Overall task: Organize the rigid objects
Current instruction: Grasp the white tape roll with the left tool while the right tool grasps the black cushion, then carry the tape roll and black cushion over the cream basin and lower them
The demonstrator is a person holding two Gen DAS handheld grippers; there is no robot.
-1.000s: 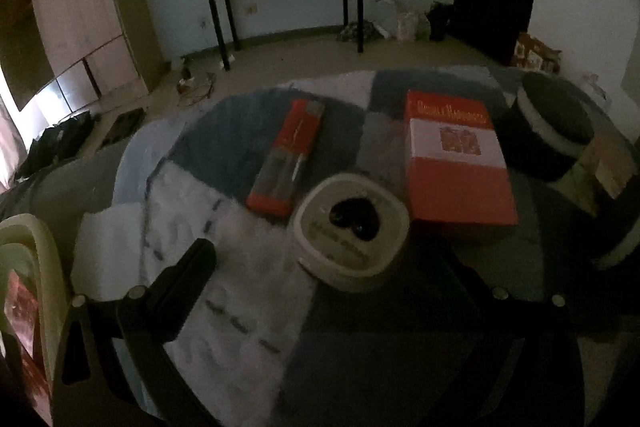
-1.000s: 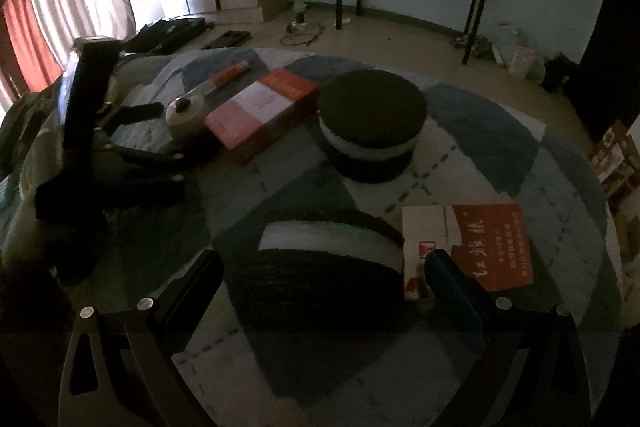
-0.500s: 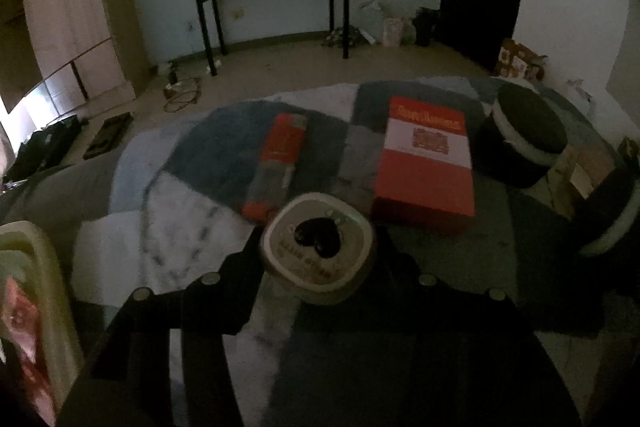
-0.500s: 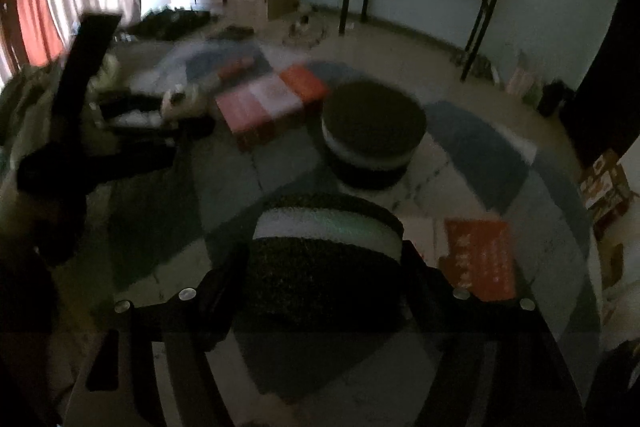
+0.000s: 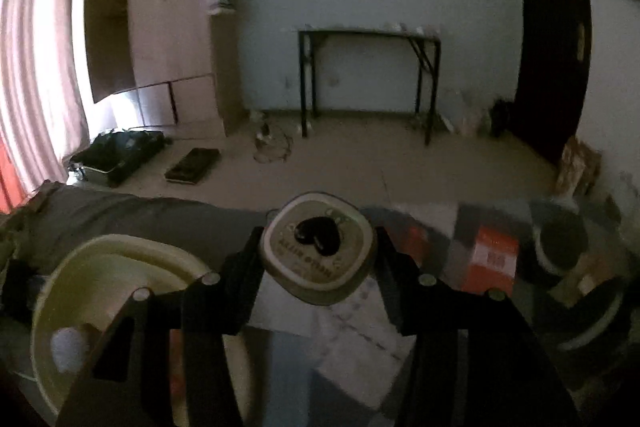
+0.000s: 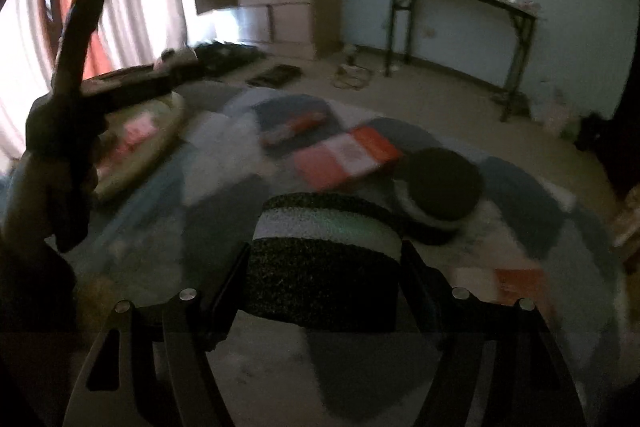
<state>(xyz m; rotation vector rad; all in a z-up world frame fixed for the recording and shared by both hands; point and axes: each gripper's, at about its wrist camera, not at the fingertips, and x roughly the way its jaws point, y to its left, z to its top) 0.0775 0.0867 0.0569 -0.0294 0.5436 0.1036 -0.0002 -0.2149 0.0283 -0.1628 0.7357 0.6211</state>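
Observation:
My left gripper (image 5: 318, 251) is shut on a cream rounded tin with a black heart on its lid (image 5: 318, 247) and holds it in the air above the table. A pale round basket (image 5: 108, 299) lies below it at the left. My right gripper (image 6: 324, 267) is shut on a black round box with a white band (image 6: 324, 255), lifted off the patchwork cloth (image 6: 224, 195). A second black round box (image 6: 440, 187), a red and white box (image 6: 348, 155) and an orange packet (image 6: 296, 125) lie on the cloth.
A flat red packet (image 6: 520, 285) lies at the right of the table. The left gripper and hand (image 6: 68, 115) show at the left over the basket (image 6: 140, 147). A black-legged desk (image 5: 368, 75) and a cabinet (image 5: 172, 39) stand across the floor.
Both grippers closed on their objects and lifted them. The left one raised the tin and swung left toward the basket. The right one raised the black box.

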